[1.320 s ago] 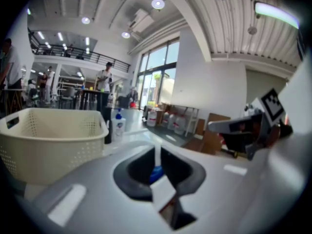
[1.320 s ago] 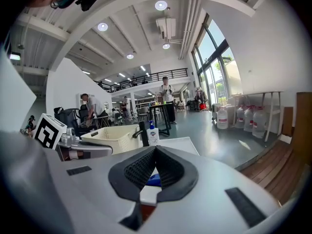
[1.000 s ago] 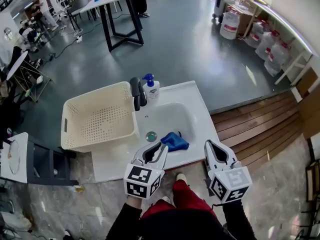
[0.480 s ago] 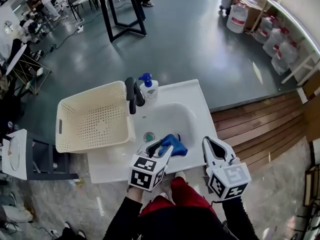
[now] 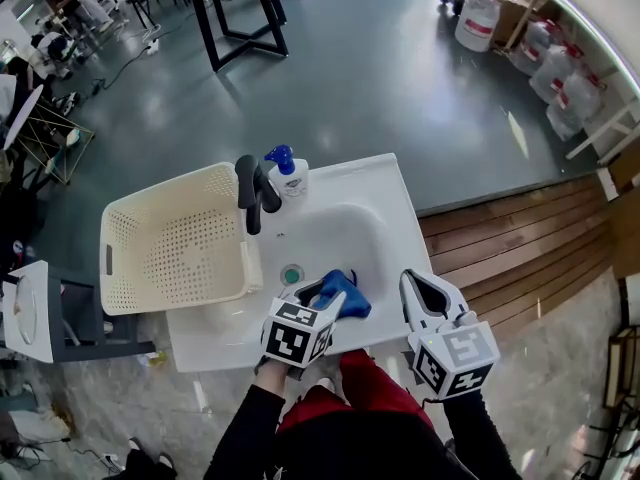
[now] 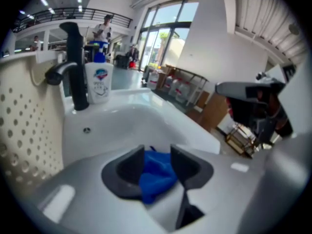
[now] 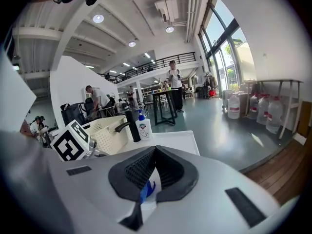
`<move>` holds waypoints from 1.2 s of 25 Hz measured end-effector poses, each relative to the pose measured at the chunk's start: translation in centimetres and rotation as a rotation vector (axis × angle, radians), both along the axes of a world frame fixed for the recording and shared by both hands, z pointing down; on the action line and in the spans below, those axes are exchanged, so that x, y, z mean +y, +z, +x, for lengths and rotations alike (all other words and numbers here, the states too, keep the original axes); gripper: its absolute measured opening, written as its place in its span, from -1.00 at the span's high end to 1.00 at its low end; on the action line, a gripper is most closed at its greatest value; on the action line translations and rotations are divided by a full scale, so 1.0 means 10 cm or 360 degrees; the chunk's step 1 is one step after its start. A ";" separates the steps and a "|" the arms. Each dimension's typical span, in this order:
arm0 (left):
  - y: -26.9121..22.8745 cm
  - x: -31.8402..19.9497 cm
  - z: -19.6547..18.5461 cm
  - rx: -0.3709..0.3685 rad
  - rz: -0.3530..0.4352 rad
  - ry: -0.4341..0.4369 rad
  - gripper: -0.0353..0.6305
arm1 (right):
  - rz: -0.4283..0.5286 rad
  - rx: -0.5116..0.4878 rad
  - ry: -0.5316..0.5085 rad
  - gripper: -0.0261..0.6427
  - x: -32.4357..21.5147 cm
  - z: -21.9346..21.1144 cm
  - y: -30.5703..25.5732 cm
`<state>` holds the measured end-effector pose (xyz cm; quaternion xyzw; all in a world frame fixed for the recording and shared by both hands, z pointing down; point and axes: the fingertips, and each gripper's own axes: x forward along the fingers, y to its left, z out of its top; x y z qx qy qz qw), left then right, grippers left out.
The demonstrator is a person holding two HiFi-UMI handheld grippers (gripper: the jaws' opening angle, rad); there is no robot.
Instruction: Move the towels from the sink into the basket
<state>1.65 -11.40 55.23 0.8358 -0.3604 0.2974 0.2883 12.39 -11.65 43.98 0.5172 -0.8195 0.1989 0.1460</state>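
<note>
Down in the smooth white sink [image 5: 345,223], a crumpled blue towel [image 5: 342,293] is framed between the dark pads of the left gripper [image 5: 320,290], whose jaws are opening wide. The pads appear to stand just clear of the cloth, though its lower edge is hidden by the gripper's body. The right gripper [image 5: 420,286] is held by the sink's front edge, ribbed jaws closed tip to tip and empty, while a perforated cream basket [image 5: 120,230], black faucet [image 5: 250,190] and soap bottle [image 5: 287,176] are ranged alongside.
</note>
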 end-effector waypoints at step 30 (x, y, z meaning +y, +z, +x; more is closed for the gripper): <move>0.77 0.17 0.09 -0.0454 -0.0274 0.0250 0.86 | -0.0086 -0.0007 -0.0002 0.90 -0.18 0.11 0.18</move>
